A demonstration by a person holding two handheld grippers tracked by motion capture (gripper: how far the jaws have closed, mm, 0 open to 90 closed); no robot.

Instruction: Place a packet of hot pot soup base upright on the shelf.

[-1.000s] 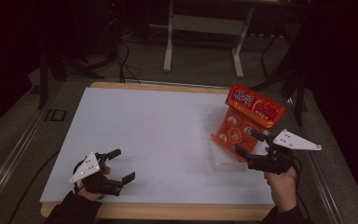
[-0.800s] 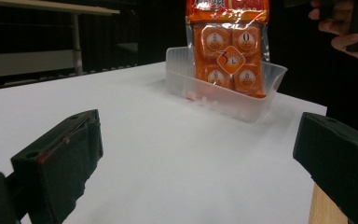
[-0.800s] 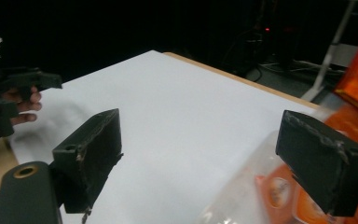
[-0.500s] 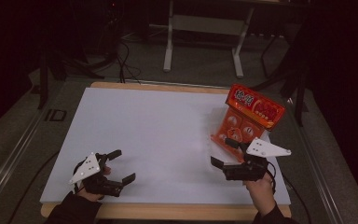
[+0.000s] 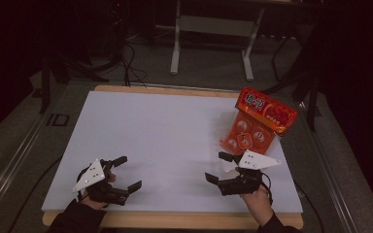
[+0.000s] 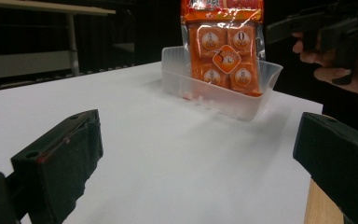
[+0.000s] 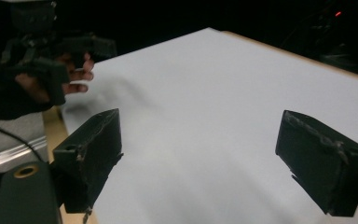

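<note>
Your left gripper (image 5: pixel 125 174) hangs low over the near left corner of the white table (image 5: pixel 165 131), jaws spread wide with nothing between them. Your right gripper (image 5: pixel 221 168) sits near the front right, jaws equally wide apart and empty, pointing left across the board. Just beyond it, the orange snack packet (image 5: pixel 257 124) stands propped in the clear plastic tray (image 6: pixel 223 91) by the right edge.

Orange snack pack (image 5: pixel 260 121) upright in clear tray (image 6: pixel 242 100).
</note>
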